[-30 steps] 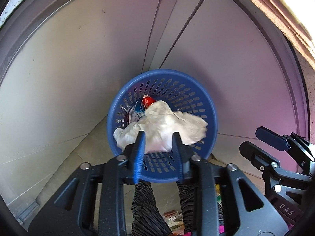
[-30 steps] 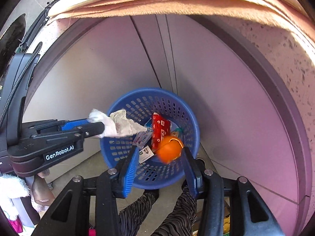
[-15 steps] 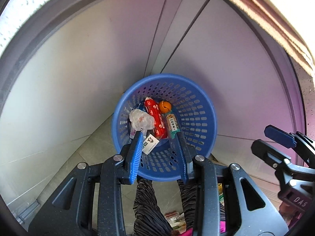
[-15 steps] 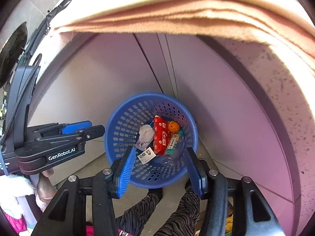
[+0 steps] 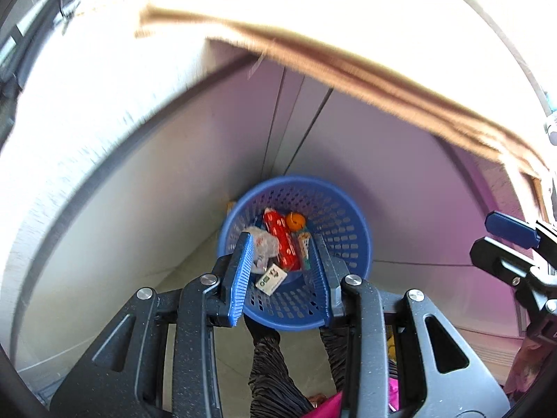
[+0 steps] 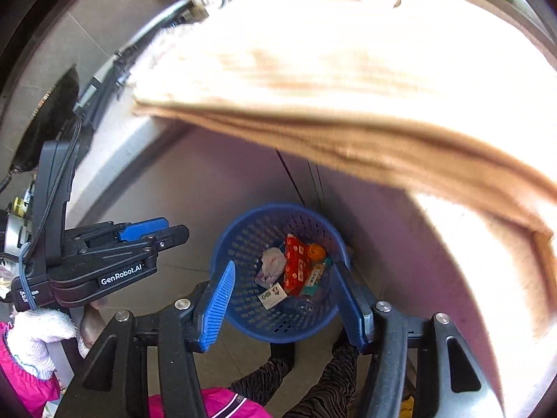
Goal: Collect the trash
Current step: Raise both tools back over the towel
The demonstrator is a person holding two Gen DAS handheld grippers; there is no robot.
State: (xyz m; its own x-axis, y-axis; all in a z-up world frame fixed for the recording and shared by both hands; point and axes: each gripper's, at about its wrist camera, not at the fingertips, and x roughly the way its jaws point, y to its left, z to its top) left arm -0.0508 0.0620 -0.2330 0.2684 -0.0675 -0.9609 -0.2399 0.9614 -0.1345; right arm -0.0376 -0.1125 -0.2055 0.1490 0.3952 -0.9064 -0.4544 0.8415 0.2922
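A blue perforated basket (image 5: 343,216) (image 6: 243,244) stands on the floor against the cabinet. Inside lie a crumpled white tissue (image 5: 264,244) (image 6: 273,261), a red wrapper (image 5: 282,240) (image 6: 296,264), an orange piece (image 5: 296,221) (image 6: 316,251), a green-white packet (image 5: 304,247) and a small card (image 5: 271,278). High over the basket, my left gripper (image 5: 282,244) is open and empty. The right gripper (image 6: 283,271) also hangs above it, its jaws opening with nothing between them. Each gripper shows from the side in the other's view: left gripper (image 6: 174,235), right gripper (image 5: 487,233).
A beige cloth (image 6: 348,104) hangs over the pale counter edge (image 5: 104,122) above the basket. Grey cabinet doors (image 5: 383,174) stand behind it. The person's striped trouser legs (image 6: 264,376) and a pink sleeve with white cuff (image 6: 31,348) are below.
The left gripper let go of the white tissue and the right let go of the orange piece; both now lie in the basket. Both grippers rose, and the right jaws widened.
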